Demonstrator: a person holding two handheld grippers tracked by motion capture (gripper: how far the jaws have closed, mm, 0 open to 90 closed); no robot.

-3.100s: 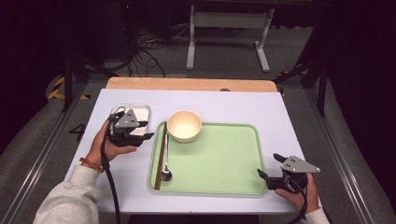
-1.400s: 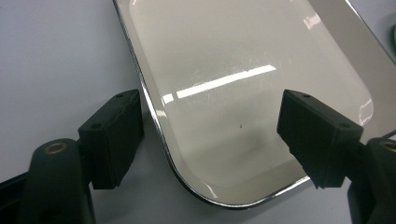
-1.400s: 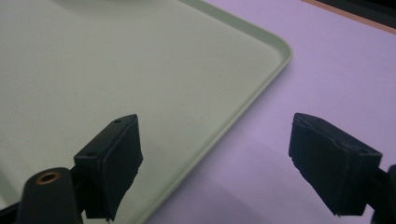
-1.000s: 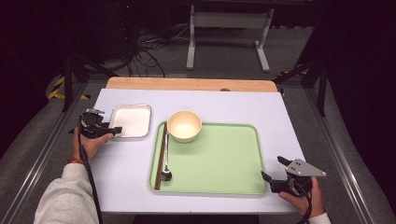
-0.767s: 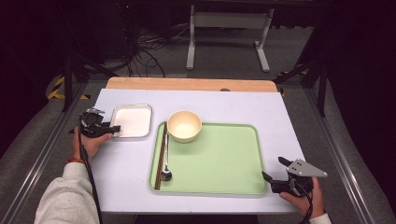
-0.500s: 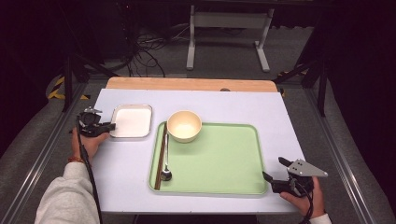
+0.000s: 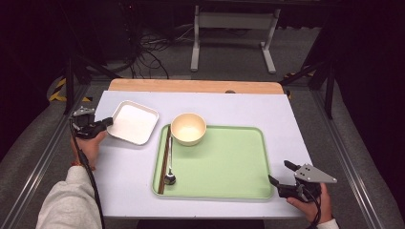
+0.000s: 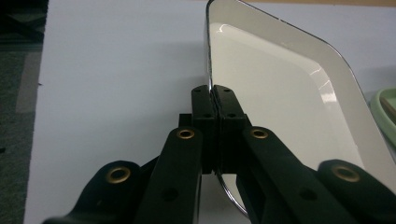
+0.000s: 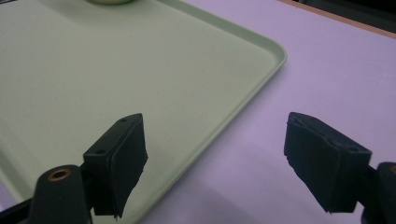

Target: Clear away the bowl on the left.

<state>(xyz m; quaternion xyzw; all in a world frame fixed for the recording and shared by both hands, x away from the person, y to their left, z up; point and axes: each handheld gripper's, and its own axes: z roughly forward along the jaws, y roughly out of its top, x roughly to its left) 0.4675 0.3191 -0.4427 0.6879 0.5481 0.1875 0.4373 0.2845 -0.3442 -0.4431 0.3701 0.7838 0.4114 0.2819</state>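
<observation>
Now the left hand-held gripper (image 8: 212,100), spread earlier, pinches the white dish's (image 8: 280,107) rim, tilting it.

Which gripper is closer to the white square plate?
The left. The left gripper has just been closing and is shut on the rim of the white square plate. The right gripper waits open far off, by the green tray's near right corner.

cream bowl (image 7: 188,129), spoon (image 7: 170,177) and chopsticks (image 7: 164,160) on green tray (image 7: 229,162).
</observation>
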